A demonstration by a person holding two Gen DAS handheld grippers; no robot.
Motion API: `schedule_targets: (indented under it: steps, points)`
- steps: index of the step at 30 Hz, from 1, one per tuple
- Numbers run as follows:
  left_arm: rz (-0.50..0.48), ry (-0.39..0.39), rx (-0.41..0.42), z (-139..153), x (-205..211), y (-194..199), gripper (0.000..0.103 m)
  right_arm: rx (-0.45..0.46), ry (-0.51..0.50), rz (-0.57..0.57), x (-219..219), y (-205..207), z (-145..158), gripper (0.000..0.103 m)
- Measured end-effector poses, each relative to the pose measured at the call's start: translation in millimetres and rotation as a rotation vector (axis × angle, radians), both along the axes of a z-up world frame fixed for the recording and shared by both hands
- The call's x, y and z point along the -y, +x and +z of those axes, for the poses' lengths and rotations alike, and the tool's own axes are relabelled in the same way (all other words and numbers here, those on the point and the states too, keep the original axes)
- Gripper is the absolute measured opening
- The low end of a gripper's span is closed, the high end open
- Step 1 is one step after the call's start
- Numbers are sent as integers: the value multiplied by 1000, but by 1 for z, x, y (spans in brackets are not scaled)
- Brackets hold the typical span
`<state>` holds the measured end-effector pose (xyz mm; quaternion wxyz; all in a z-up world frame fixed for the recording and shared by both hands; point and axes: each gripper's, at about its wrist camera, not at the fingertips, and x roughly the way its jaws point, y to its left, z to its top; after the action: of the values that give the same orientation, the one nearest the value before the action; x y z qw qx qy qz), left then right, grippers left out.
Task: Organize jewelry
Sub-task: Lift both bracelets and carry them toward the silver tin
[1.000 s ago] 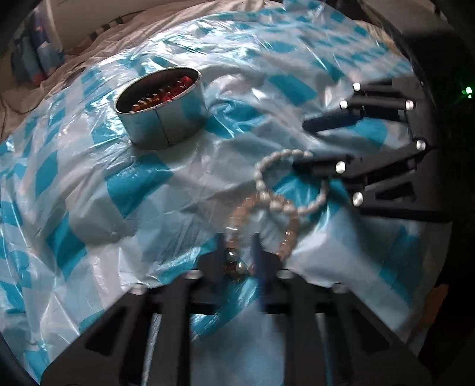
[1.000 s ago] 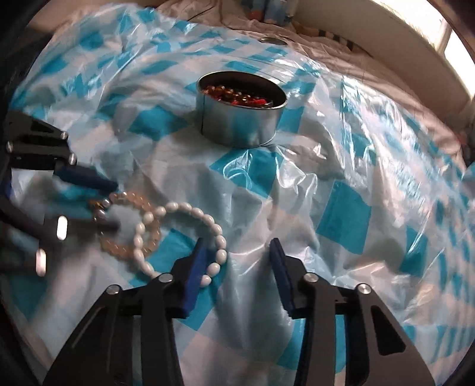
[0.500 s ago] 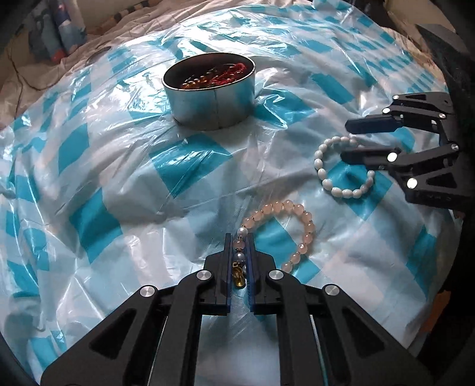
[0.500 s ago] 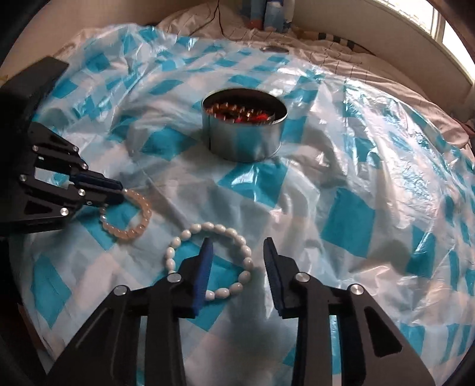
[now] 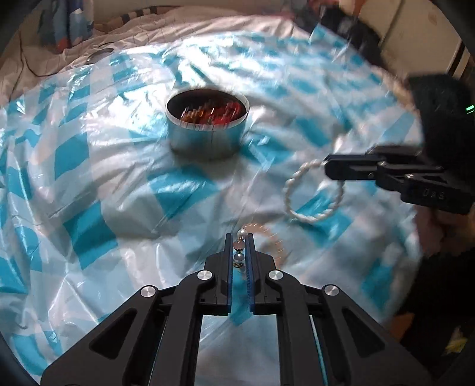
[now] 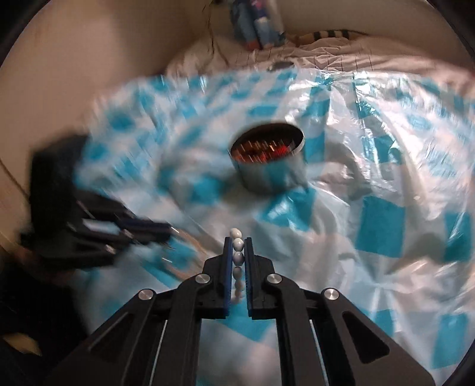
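Observation:
A round metal tin holding red and amber beads stands on the blue-and-white checked plastic sheet. My left gripper is shut on a peach bead bracelet, whose loop hangs blurred to the right of the fingers. My right gripper is shut on a white bead bracelet. In the left wrist view that white bracelet dangles as a ring from the right gripper, lifted off the sheet. Both grippers are in front of the tin.
The sheet covers a crumpled white bedcover. Blue and white bottles or packets stand at the far edge, with a small round lid near them. A dark sleeve is at the right.
My right gripper closed on the white bracelet and lifted it off the sheet. My left gripper, still shut on the peach bracelet, rose too, and the two bracelets came apart.

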<state>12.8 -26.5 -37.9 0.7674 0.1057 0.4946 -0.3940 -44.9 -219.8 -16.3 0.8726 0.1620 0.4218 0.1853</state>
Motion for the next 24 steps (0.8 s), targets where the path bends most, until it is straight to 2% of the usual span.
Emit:
schedule_targets:
  steps: [3,8,12,24]
  points:
    - [0,-78,-21,12,-4,4,7,6,191,-30,15,2,3,8]
    - [25,-140,-35,23,-3,12,7,11,380,-50,23,7,4,8]
    - [50,-161,-9,34,-1,16,7,29,454,-58,29,8,8,8]
    - [101,-116,110,50,13,22,7,51,540,-71,37,14,11,8]
